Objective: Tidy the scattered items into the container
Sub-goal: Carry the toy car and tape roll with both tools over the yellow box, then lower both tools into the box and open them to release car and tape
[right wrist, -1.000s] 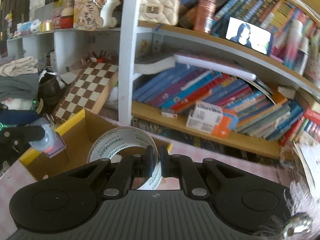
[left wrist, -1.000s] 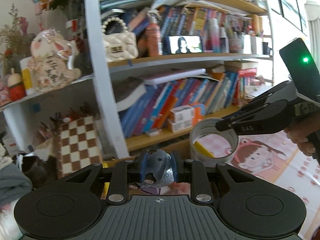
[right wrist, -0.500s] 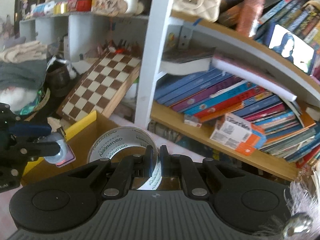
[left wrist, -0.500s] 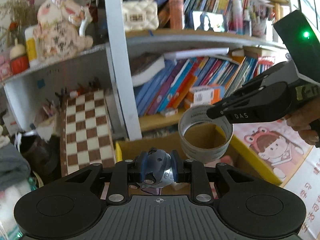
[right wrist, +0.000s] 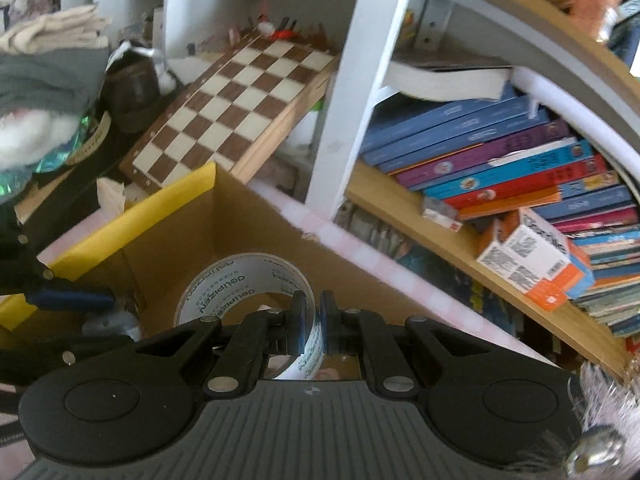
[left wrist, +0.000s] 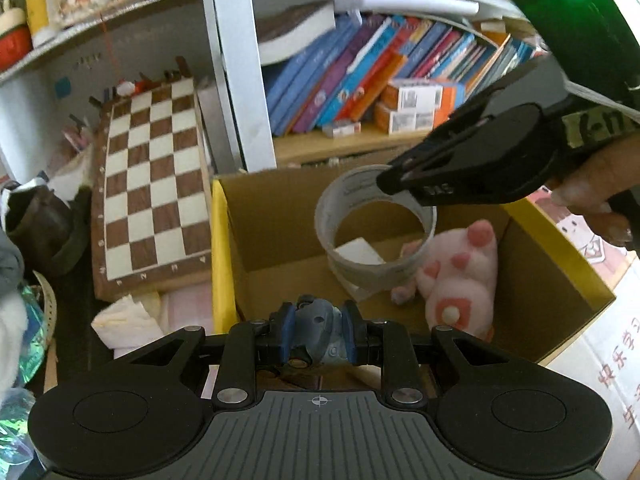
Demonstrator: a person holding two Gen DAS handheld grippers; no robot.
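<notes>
Both loads hang over the open cardboard box [left wrist: 560,264] for dropping: the left claw [left wrist: 316,334] pinches a small grey-blue toy [left wrist: 318,322], and the right claw [right wrist: 308,326] pinches a tape roll [right wrist: 240,280] by its wall.

The cardboard box [left wrist: 552,276] stands open, brown inside with yellow along its top edges, its far wall towards the bookshelf. A pink plush toy [left wrist: 460,276] lies on the box floor near the right wall, paw pads showing darker pink. A roll of clear tape [left wrist: 376,228], printed with lettering on its inner ring, hangs over the middle of the box, tilted so that its open hole faces partly upward, its wall pinched between closed jaws; through the hole a white slip shows on the box floor. A small blue-grey toy [left wrist: 318,330] is clamped between jaws above the box's near left corner.
</notes>
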